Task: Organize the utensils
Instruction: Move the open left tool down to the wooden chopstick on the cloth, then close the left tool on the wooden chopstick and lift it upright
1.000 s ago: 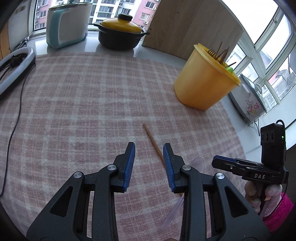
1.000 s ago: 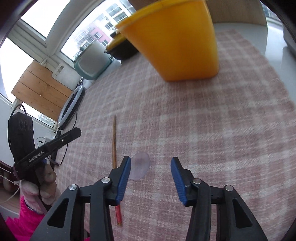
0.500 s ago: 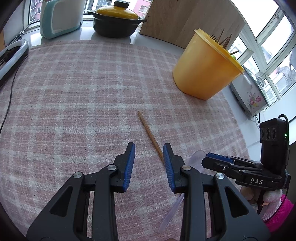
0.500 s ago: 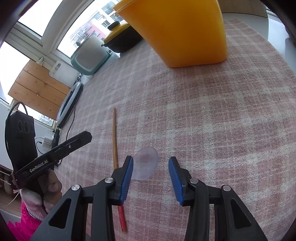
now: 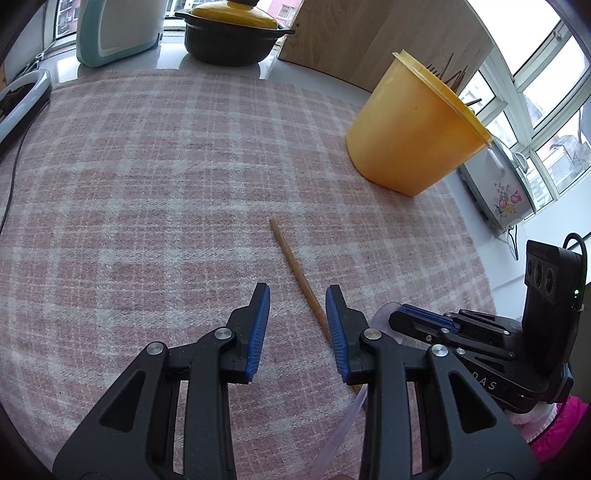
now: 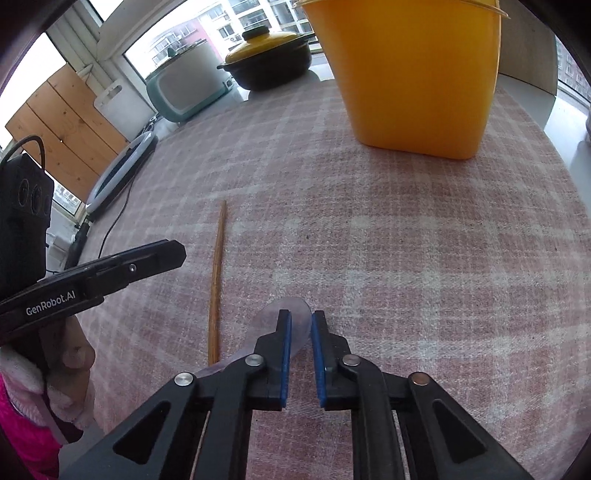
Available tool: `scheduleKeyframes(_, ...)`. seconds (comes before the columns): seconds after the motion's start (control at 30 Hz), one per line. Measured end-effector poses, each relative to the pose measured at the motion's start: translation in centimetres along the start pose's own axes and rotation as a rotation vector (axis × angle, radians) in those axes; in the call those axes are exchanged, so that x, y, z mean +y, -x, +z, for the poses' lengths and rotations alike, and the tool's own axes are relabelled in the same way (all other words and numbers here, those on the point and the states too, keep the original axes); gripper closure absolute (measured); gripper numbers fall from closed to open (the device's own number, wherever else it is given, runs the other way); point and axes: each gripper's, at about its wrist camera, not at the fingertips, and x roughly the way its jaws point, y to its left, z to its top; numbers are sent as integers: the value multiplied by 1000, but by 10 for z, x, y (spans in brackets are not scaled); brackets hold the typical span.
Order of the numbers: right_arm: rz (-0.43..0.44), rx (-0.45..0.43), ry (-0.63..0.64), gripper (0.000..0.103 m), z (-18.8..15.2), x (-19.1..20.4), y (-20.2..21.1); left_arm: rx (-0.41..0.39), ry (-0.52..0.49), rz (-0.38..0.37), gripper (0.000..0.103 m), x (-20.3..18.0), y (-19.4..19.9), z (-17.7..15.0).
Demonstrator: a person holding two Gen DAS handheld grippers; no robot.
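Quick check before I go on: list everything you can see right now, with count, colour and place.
yellow bucket: 1, table's far right, utensils inside
chopstick: 1, wooden, on cloth, ahead of left jaws
clear spoon: 1, translucent, bowl at right jaws
checked cloth: 1, pink-white, covers table
pot: 1, black, yellow lid, far edge
appliance: 1, teal-white, beside pot
ring light: 1, white, far left
left gripper: open, empty
right gripper: jaws just closed, narrow gap, over spoon bowl
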Motion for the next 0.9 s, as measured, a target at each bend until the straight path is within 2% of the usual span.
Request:
scheduleKeyframes(0.27,43,7,-18,100,2,-7,3,61,19,-6,72,-7,-18,4)
scheduleKeyframes(0.4,42,5,-26,100,4,-11,6,83,-9,43,72,-16,-30,8)
scheduleKeyframes(0.57,43,5,-24,100,2,-13,10,86,-99,125,72,-33,-39,12)
scheduleKeyframes(0.8,30,-1,-3,101,4,-18,18,51,-266,190,72,-56,-49,6)
scheduleKeyframes(0.87,26,3,9,101,6,-21,21,44,-297,198,77,-60,-51,6)
scheduleKeyframes(0.9,24,7,15,101,8,-23,22,41,-309,203,85,-60,-52,5)
